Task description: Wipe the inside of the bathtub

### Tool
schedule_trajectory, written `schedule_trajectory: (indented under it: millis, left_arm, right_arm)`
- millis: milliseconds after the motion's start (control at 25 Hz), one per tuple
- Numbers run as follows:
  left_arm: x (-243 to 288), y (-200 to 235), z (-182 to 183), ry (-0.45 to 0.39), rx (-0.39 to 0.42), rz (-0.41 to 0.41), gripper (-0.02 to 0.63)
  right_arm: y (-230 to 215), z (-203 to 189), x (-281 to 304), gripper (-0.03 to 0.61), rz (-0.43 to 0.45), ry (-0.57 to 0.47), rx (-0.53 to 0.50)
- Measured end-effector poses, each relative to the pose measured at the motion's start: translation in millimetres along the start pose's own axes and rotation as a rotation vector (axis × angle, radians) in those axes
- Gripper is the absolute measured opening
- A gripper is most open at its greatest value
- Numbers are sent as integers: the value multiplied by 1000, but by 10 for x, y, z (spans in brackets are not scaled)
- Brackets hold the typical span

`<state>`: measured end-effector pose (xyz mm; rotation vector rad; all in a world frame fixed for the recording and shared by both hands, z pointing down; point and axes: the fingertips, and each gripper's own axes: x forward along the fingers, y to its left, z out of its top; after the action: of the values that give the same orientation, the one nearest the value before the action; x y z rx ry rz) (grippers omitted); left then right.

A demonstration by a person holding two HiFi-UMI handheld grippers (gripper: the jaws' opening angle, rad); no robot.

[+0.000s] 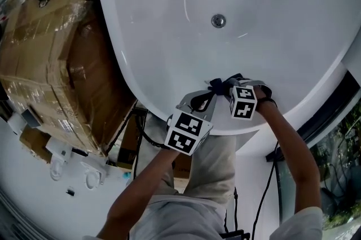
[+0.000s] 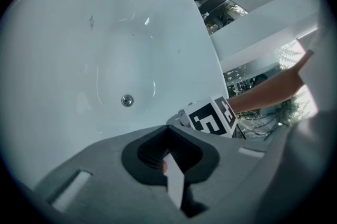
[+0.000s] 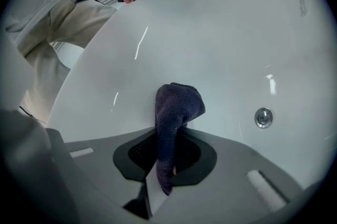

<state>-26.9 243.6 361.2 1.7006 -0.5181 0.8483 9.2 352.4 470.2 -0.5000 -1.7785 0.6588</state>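
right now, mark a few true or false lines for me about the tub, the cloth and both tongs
1. The right tongs grip a dark blue cloth. True.
2. The cloth covers the drain. False: it sits up the bathtub wall, apart from the drain.
3. The left tongs hold a sponge. False: they are shut on nothing.
4. Cardboard boxes stand beside the bathtub. True.

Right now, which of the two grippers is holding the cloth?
The right gripper: its jaws pinch the dark blue cloth against the bathtub. The left gripper is shut, empty.
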Motion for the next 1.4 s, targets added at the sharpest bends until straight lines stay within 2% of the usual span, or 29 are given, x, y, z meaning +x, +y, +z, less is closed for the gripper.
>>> schedule_trajectory:
  millis: [200,880,1400]
  left_arm:
    - [88,47,23,4,-4,3,-2]
    - [430,232,-17,39,-24,13,-2]
    - [604,381,63,33,-14,20,-2]
  right_arm:
    - [-160,-31,96,49,-21,17,-16]
    - [-819,-167,423,49,-85,4,37]
    - [-1350,-264,630,49,-151,15,48]
